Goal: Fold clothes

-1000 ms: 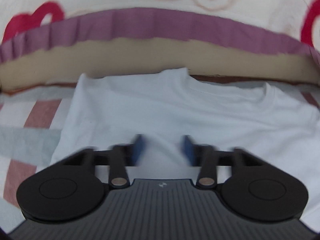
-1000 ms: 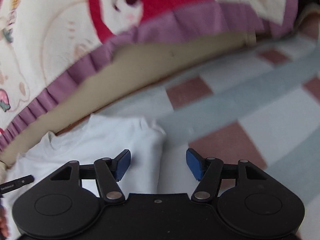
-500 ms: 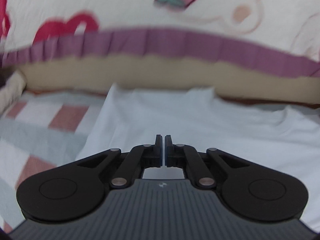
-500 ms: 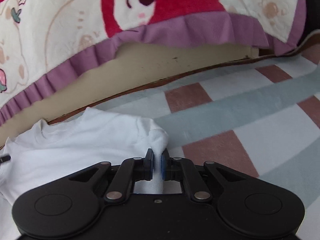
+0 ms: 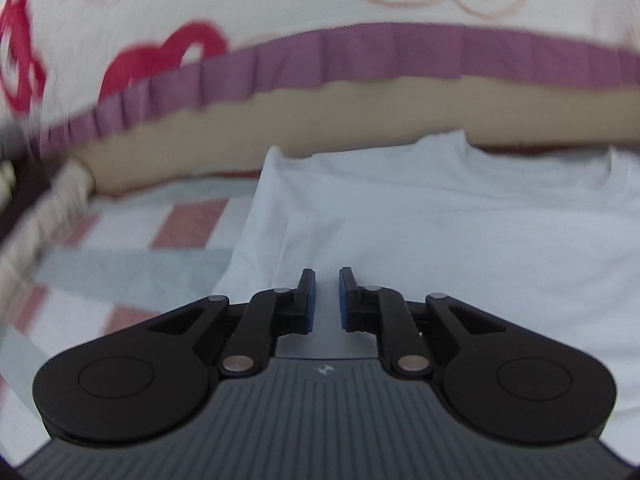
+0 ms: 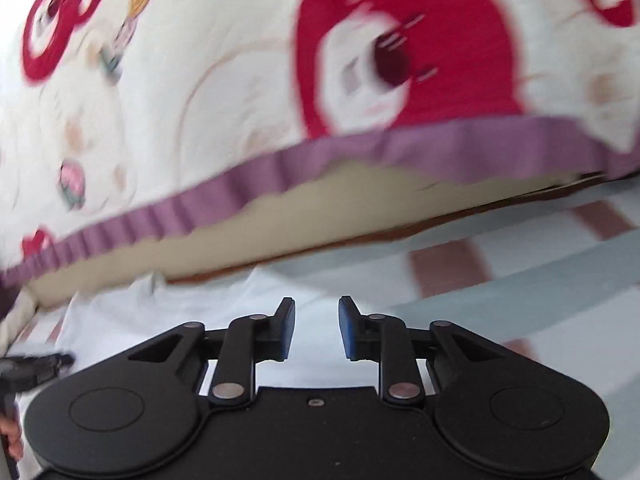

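A white T-shirt lies flat on the bed, its collar toward the blanket and its left edge folded inward. My left gripper hovers over that folded edge. Its jaws are opening, with a narrow gap and no cloth pinched between the pads. In the right wrist view the shirt spreads to the lower left. My right gripper sits above its right edge, jaws opening, nothing held between them. The other gripper's black body shows at the far left.
A pink, grey and white checked sheet covers the bed around the shirt. A cream blanket with red bears and a purple ruffle rises behind it, over a beige band. A cream rope-like roll lies far left.
Half a second ago both grippers were shut, the right one on a corner of the shirt. Both have now parted, the corner is let go, and the right gripper has lifted.
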